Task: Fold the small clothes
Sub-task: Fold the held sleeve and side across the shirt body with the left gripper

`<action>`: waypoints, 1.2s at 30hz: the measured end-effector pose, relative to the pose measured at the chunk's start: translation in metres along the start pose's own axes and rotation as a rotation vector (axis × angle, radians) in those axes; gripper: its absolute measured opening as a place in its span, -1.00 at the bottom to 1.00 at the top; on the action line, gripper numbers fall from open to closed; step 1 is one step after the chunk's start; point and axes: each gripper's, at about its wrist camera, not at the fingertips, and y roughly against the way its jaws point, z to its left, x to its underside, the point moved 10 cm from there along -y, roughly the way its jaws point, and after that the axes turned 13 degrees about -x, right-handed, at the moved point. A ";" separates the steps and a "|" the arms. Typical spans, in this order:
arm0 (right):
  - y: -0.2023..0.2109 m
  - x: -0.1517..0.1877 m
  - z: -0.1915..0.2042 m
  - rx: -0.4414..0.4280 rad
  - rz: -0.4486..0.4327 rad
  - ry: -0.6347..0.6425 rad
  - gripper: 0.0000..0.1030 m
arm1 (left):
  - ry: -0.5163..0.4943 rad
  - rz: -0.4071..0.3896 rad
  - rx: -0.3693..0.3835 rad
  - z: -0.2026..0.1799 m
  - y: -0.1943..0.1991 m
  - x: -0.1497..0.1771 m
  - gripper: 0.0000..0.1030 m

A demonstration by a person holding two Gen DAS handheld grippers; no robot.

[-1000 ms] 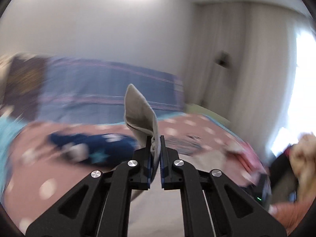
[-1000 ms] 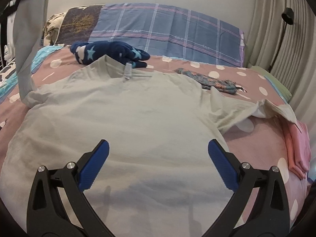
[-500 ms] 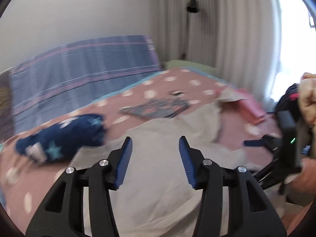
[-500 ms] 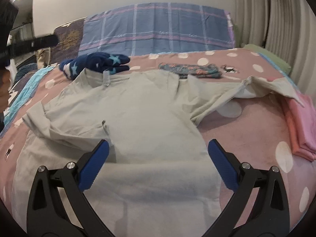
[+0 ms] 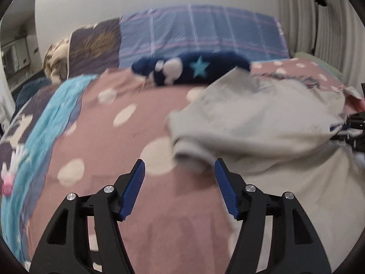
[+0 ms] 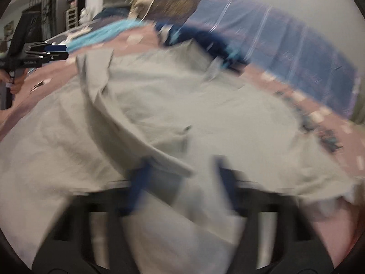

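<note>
A pale grey T-shirt (image 5: 262,118) lies spread on the pink dotted bedspread (image 5: 114,150); its left sleeve is folded in over the body. It fills most of the right wrist view (image 6: 205,118). My left gripper (image 5: 179,167) is open and empty, just short of the folded sleeve edge. It also shows from the side in the right wrist view (image 6: 57,51). My right gripper (image 6: 180,166) is badly blurred, its jaws apart over the shirt, with a fold of cloth lying between them.
A navy garment with stars (image 5: 194,70) lies beyond the collar. A patterned cloth (image 6: 319,127) lies at the far right. Plaid pillows (image 5: 200,32) line the headboard. A turquoise blanket (image 5: 45,118) runs along the left edge.
My left gripper let go of the sleeve, which now lies folded over the shirt, and swung back left and low. My right gripper has narrowed and moved fast toward the shirt's middle.
</note>
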 end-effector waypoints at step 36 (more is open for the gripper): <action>-0.021 -0.028 -0.168 0.104 -0.056 -0.554 -0.85 | -0.212 0.009 -0.142 -0.066 -0.044 -0.014 -0.59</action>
